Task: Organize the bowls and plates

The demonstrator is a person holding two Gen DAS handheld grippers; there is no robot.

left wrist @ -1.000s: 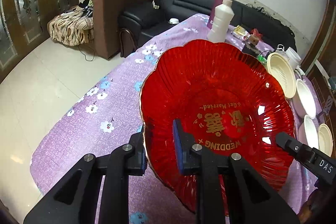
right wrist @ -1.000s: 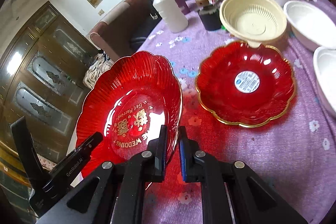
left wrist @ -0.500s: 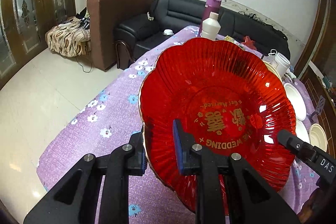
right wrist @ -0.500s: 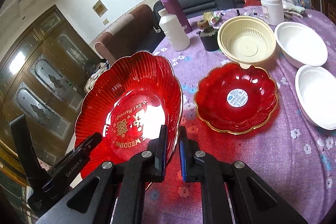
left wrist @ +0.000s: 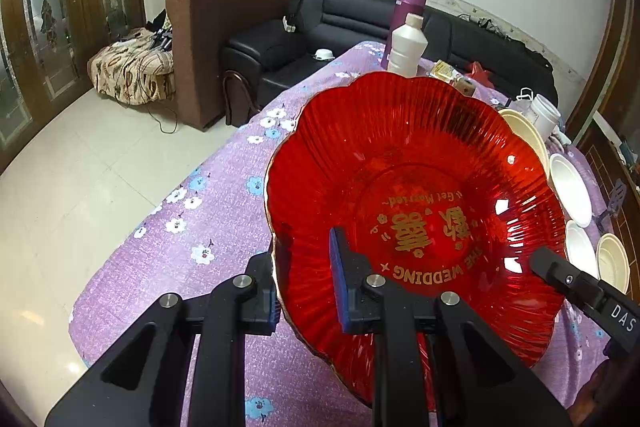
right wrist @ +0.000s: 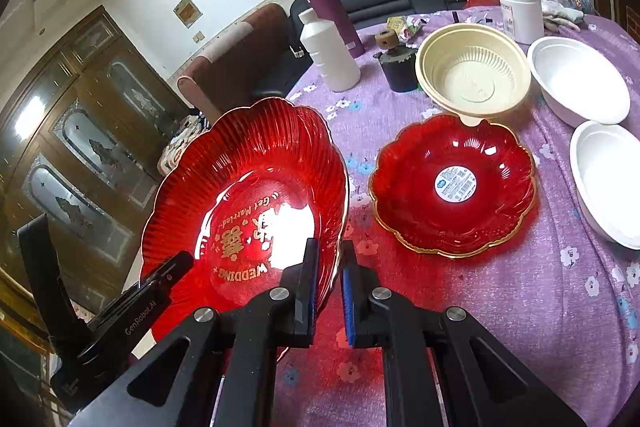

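Observation:
A large red scalloped plate [left wrist: 420, 187] with gold "WEDDING" lettering is held in the air above the purple flowered tablecloth [left wrist: 192, 227]. My left gripper [left wrist: 306, 279] is shut on its left rim. My right gripper [right wrist: 330, 279] is shut on its right rim; the plate [right wrist: 248, 187] fills the left of that view. A smaller red plate [right wrist: 452, 183] with a round white sticker lies on the table to the right. A cream ribbed bowl [right wrist: 474, 71] sits behind it, with two white bowls [right wrist: 578, 79] [right wrist: 608, 179] at the right.
A white bottle [right wrist: 328, 55], a purple flask [right wrist: 328, 7], a dark small pot [right wrist: 396, 67] and a white jar [right wrist: 520, 11] stand at the table's far side. A brown armchair [left wrist: 224, 39] and black sofa [left wrist: 340, 27] lie beyond the table.
Both grippers have risen with the large red plate between them, so the table and the dishes on it look farther away. The grips are unchanged.

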